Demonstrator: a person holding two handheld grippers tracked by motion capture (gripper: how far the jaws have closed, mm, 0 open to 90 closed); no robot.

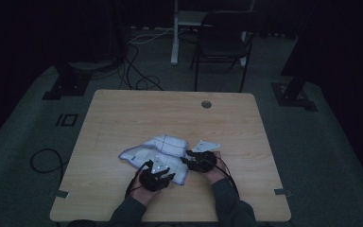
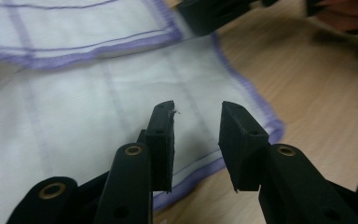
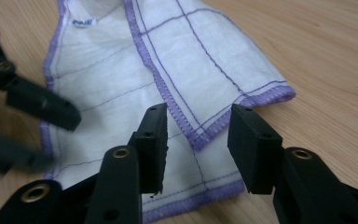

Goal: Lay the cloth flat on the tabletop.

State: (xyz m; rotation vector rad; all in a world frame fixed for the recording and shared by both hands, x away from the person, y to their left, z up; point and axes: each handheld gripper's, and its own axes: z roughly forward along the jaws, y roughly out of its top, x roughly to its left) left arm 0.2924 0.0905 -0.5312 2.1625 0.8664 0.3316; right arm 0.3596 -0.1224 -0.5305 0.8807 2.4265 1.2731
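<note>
Cloth, white with purple edging, is spread partly folded on the wooden table near the front edge. Both the left gripper and right gripper are held over it, jaws parted, nothing gripped.

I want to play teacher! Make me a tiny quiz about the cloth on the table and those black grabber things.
1. True or false: the white cloth has a purple stitched edge.
2. Is the left hand-held gripper pinching the cloth, or are its jaws apart above it?
3. Which stands behind the wooden table: A) a chair, B) a bicycle?

Key: 1 true. 2 Jaws apart, nothing pinched. 3 A.
</note>
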